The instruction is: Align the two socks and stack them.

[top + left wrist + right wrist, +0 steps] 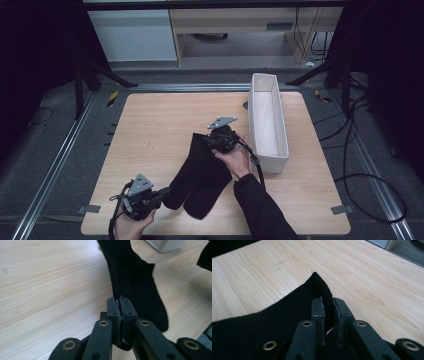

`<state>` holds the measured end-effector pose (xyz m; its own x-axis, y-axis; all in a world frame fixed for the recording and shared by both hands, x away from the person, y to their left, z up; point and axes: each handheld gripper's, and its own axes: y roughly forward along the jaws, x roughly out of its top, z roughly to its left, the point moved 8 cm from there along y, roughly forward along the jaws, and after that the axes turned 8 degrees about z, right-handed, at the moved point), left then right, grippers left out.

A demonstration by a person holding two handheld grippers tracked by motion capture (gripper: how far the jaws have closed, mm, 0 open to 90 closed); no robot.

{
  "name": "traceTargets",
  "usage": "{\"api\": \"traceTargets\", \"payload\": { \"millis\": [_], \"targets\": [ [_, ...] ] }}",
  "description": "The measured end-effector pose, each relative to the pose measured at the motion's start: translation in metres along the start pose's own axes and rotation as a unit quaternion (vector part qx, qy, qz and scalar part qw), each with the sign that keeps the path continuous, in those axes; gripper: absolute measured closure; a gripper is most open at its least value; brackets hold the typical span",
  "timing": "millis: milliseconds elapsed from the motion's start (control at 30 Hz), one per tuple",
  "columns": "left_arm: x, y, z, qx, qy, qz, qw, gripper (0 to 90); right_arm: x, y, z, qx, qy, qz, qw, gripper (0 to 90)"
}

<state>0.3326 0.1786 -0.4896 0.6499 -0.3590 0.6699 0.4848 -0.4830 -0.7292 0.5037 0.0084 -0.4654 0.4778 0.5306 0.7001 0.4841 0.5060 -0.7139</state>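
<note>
High view: white bin [268, 121] just right of black socks [200, 172], on table [150, 130].

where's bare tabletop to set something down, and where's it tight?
Free: the light wooden tabletop left of the black ribbed socks, and the near right corner below the long white rectangular bin. Tight: the centre, where the left gripper and right gripper pinch the socks beside the bin.

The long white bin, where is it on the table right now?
In the high view the long white rectangular bin stands along the wooden table's right side, just right of the right gripper.
</note>
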Motion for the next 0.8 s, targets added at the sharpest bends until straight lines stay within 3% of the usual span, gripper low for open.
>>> {"api": "traceTargets", "payload": {
  "millis": [100,167,267,433,600,800],
  "targets": [
    [0.004,0.01,-0.014,-0.021,0.001,0.009,0.9997,86.7,-0.005,-0.005,-0.004,-0.005,-0.002,0.002,1.0,80.2],
    [0.009,0.018,-0.026,-0.028,0.014,0.012,0.9994,86.7,-0.012,-0.012,-0.009,-0.011,-0.003,0.009,0.9999,80.1],
    [0.012,0.022,-0.031,-0.026,0.027,0.011,0.9993,86.7,-0.017,-0.016,-0.012,-0.015,-0.005,0.012,0.9998,80.1],
    [0.013,0.033,-0.046,-0.04,0.034,0.022,0.9984,86.7,-0.031,-0.024,-0.022,-0.03,0.002,0.032,0.999,80.1],
    [0.01,0.041,-0.053,-0.05,0.035,0.033,0.9976,86.7,-0.038,-0.024,-0.025,-0.032,0.001,0.044,0.9985,80.1],
    [0.001,0.049,-0.048,-0.054,0.025,0.049,0.9971,86.6,-0.044,-0.011,-0.022,-0.043,-0.018,0.067,0.9967,79.7]
  ]
}}
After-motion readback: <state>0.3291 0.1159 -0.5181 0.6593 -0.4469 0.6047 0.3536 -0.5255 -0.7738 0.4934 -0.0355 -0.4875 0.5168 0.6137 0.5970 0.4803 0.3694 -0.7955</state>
